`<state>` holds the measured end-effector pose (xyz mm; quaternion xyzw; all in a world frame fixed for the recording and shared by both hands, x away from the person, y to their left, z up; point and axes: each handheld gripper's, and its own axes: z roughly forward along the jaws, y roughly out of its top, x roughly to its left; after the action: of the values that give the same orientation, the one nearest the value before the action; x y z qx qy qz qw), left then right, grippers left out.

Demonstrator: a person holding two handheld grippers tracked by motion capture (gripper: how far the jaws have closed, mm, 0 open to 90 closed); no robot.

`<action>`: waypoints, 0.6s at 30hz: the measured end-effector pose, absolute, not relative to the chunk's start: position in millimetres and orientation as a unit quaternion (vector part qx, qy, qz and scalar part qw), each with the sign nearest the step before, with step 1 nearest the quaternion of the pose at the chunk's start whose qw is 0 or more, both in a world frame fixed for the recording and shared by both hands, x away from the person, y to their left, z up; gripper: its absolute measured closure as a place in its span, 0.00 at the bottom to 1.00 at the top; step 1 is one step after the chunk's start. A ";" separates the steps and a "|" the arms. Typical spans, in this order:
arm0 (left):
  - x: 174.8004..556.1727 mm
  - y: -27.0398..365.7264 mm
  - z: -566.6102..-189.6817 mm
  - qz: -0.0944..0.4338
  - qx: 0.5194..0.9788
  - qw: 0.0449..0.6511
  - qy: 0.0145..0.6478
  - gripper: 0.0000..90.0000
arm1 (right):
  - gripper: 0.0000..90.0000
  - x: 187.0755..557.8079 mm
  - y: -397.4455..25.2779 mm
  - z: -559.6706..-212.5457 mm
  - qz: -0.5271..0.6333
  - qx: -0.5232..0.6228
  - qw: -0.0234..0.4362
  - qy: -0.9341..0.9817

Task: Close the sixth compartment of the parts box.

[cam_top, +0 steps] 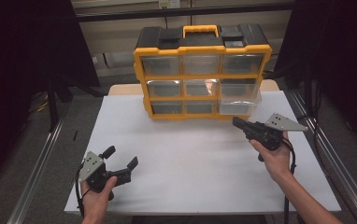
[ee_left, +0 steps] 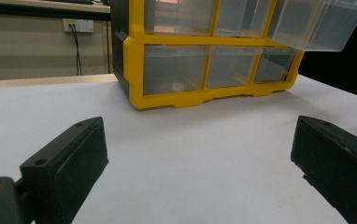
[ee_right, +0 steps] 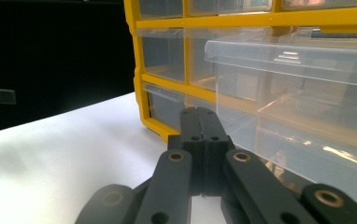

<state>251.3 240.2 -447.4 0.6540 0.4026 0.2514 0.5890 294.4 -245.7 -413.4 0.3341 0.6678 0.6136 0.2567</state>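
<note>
- A white bench [cam_top: 200, 158] stood in a dim room with dark surroundings.
- A yellow-and-black drawer cabinet [cam_top: 202, 70] stood at the bench's far edge, centred, with a carry handle on top.
- One clear drawer [cam_top: 239, 100] at the cabinet's right side stood pulled out; its contents could not be made out.
- Left gripper [cam_top: 120, 156] rested near the near left corner, jaws wide apart, empty.
- Right gripper [cam_top: 237, 122] sat just beside the pulled drawer, jaws closed together, gripping nothing.

You're seeing counter [cam_top: 190, 154] glowing bright under overhead light; surroundings staying dark; near fingers [ee_right: 200, 140] blurring softly.
</note>
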 end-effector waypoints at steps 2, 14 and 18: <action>251.4 240.0 -447.5 0.251 0.654 0.589 0.403 0.04 | 1.00 295.9 -245.9 -414.0 0.613 0.333 0.259 0.668; 251.5 240.3 -447.7 0.252 0.656 0.587 0.401 0.04 | 1.00 312.1 -246.5 -413.6 0.601 0.343 0.281 0.665; 251.3 242.1 -447.2 0.254 0.662 0.583 0.397 0.04 | 1.00 315.5 -245.8 -416.1 0.596 0.347 0.283 0.667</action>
<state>251.3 242.1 -447.2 0.6622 0.3971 0.2539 0.5826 315.5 -245.8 -416.1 0.3471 0.6667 0.5956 0.2835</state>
